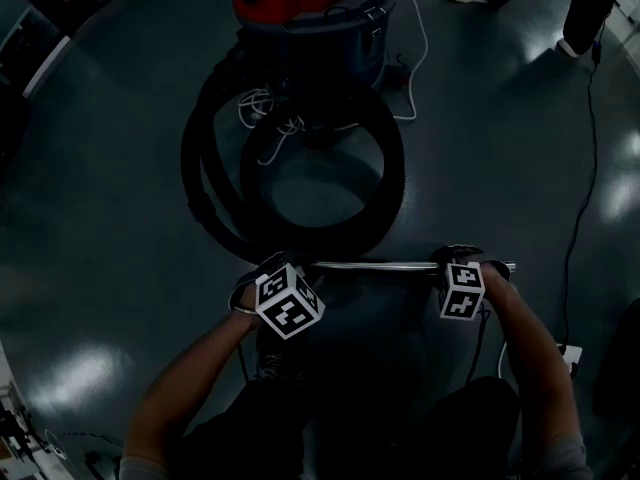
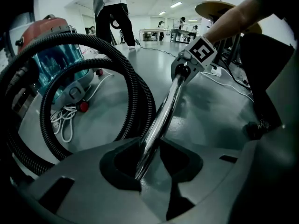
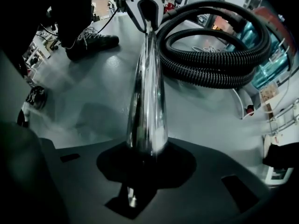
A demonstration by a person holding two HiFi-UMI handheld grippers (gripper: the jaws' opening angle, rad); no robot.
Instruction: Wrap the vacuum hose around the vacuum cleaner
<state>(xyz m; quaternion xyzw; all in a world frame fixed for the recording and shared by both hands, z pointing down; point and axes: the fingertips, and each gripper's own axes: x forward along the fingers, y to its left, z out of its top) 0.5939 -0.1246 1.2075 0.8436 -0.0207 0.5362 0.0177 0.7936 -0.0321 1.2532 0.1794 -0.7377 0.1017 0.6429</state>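
The tube (image 1: 400, 265) lies level, with its long axis running left to right across the head view. It sits just on my side of the hose (image 1: 392, 168) coil, and one end sticks out past my right tongs.

I count one tube, one hose, one vacuum (image 1: 310, 8) and two grippers. The left gripper (image 1: 290, 268) is pinching the tube near its left end. In its own view the chrome tube (image 2: 161, 120) runs straight into the closed gap of the left gripper (image 2: 149, 167) and on up to the right gripper (image 2: 180, 76) at the far end. The right gripper (image 1: 455, 260) is clamped on the tube too. In its view the tube (image 3: 147, 92) rises out of the pinched jaws of the right gripper (image 3: 145, 157) toward the left gripper (image 3: 147, 17).

The hose (image 2: 135, 87) lies in loops on the floor between the tube and the vacuum (image 2: 56, 64). I make out at least two loops, but the head view is too dark for a sure count. A white cord (image 1: 262, 103) lies bunched beside the vacuum's base.

The vacuum is cut off by the top edge of the head view, leaving only the red lid and part of the blue body. Where the tube joins the hose (image 3: 210, 59) is hidden behind my left gripper. In the right gripper view the vacuum (image 3: 273, 45) is squeezed against the right edge.
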